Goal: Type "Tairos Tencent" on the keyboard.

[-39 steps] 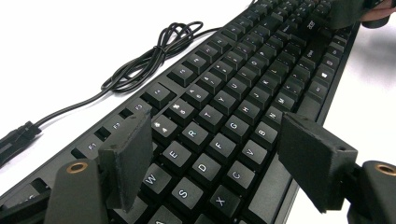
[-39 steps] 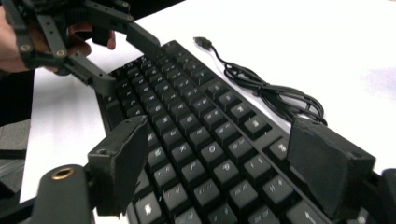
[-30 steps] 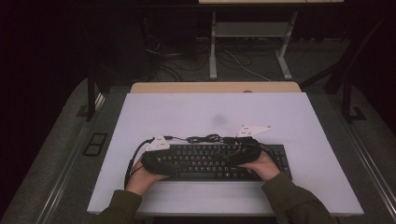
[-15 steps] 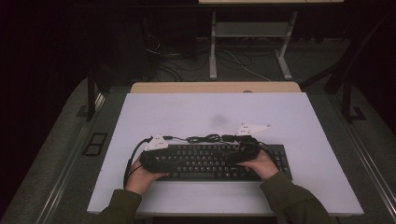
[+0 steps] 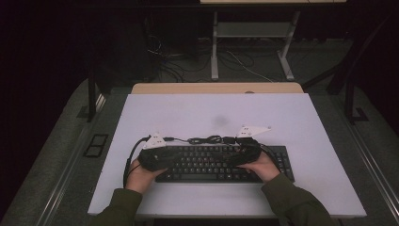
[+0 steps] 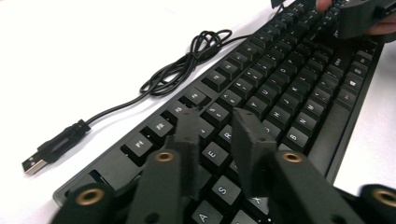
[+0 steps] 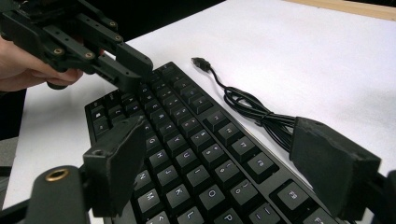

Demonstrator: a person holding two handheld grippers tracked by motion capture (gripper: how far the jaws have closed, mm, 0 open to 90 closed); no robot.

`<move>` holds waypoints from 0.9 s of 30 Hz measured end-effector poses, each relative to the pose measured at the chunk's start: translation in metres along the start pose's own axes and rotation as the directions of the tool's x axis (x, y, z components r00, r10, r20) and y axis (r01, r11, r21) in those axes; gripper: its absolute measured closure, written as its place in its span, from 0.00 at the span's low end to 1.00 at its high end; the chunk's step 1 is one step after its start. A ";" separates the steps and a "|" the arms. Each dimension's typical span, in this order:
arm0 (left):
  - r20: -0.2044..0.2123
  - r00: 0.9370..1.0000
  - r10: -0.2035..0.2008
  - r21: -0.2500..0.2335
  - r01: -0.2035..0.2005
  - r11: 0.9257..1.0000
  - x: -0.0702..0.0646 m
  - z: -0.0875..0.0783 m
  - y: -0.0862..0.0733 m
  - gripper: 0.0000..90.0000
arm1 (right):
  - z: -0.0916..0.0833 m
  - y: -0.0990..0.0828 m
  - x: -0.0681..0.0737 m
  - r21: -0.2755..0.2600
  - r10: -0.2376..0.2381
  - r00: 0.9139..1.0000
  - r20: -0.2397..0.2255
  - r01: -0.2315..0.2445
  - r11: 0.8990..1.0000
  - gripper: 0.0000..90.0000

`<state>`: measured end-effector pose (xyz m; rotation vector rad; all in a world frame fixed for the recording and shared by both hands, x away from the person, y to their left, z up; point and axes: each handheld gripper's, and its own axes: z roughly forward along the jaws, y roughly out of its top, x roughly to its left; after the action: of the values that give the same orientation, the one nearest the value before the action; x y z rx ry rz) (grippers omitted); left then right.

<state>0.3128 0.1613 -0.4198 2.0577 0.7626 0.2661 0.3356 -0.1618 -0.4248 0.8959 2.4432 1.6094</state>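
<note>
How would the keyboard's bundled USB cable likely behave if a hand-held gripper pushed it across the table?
The cable looks thin and loosely coiled, so it would probably flop and deform rather than slide whole. Joined to the keyboard, it would likely swing around that end, its plug trailing.

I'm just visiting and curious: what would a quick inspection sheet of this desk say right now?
Surface: white table top, faint grey smudge.
Job's things: black keyboard lying flat near the person's edge.
Clutter: nothing seen.
Grippers: left hand-held gripper over the keys, jaws just closing, narrow gap, nothing between them; right hand-held gripper jaws wide open over the keyboard.
Cables: keyboard cable coiled behind it, USB plug loose.
Surroundings: dark floor, desk legs, floor wires.
</note>
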 end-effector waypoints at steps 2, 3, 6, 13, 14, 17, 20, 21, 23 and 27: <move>-0.001 1.000 0.004 0.008 -0.004 1.000 0.002 0.000 0.000 0.89 | 0.000 0.000 0.000 0.004 -0.001 1.000 0.002 0.001 1.000 0.20; 0.002 1.000 0.001 0.007 -0.001 1.000 0.002 0.001 0.000 0.92 | 0.001 -0.001 0.000 0.004 -0.001 1.000 0.002 0.001 1.000 0.20; 0.012 1.000 0.000 0.019 -0.001 1.000 0.004 0.003 0.000 0.99 | 0.001 0.000 0.000 0.002 0.000 1.000 0.002 0.000 1.000 0.20; 0.026 1.000 0.007 0.047 -0.009 0.999 0.004 0.012 0.000 0.99 | 0.000 0.000 0.000 -0.001 -0.001 1.000 0.006 0.001 1.000 0.20; 0.027 1.000 0.006 0.052 -0.008 0.999 0.004 0.013 0.000 0.99 | 0.000 0.000 0.000 -0.001 -0.002 1.000 0.006 0.002 1.000 0.20; 0.031 0.999 0.010 0.061 -0.012 0.998 0.003 0.016 -0.001 0.99 | 0.000 0.000 0.000 0.000 -0.002 1.000 0.006 0.002 1.000 0.20; 0.032 0.999 0.006 0.065 -0.008 0.998 0.003 0.019 -0.002 0.99 | 0.000 0.000 0.000 0.000 -0.003 1.000 0.007 0.003 1.000 0.20; 0.033 0.999 0.009 0.068 -0.012 0.998 0.003 0.019 -0.002 0.99 | 0.000 0.000 0.000 0.000 -0.003 1.000 0.007 0.003 1.000 0.20; 0.034 0.999 0.007 0.077 -0.009 0.997 0.002 0.021 -0.003 0.99 | 0.000 0.000 0.000 0.001 -0.004 1.000 0.008 0.004 1.000 0.20; 0.038 0.999 0.013 0.091 -0.016 0.996 0.002 0.025 -0.005 0.99 | 0.000 0.000 0.000 0.000 -0.002 1.000 0.009 0.002 1.000 0.20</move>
<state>0.3235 0.1480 -0.4384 2.1489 0.7493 0.2037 0.3359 -0.1621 -0.4244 0.8979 2.4376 1.6016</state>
